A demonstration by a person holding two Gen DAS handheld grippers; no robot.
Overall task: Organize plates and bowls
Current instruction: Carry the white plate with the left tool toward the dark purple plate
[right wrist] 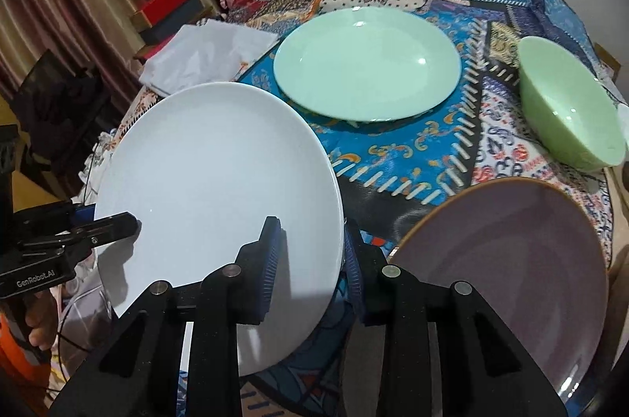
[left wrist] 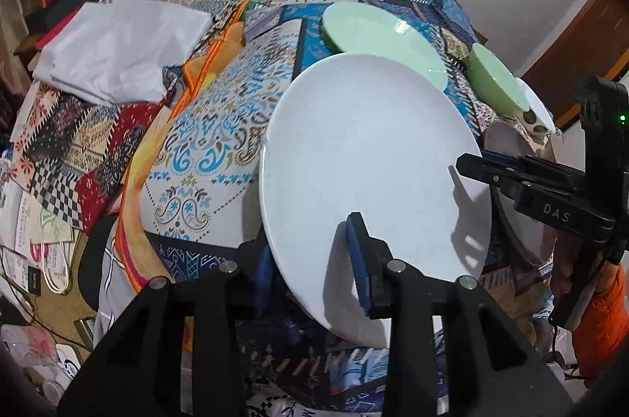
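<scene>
A large white plate is held off the patterned tablecloth between both grippers. My left gripper is shut on its near rim; it shows at the left in the right wrist view. My right gripper straddles the plate's opposite rim, jaws around the edge; it shows at the right in the left wrist view. A mint green plate lies behind. A green bowl stands at the right. A lilac plate lies near right.
A white folded cloth lies at the back left of the table. A spotted item with a white dish sits beyond the green bowl. Boxes and clutter stand off the table's left side.
</scene>
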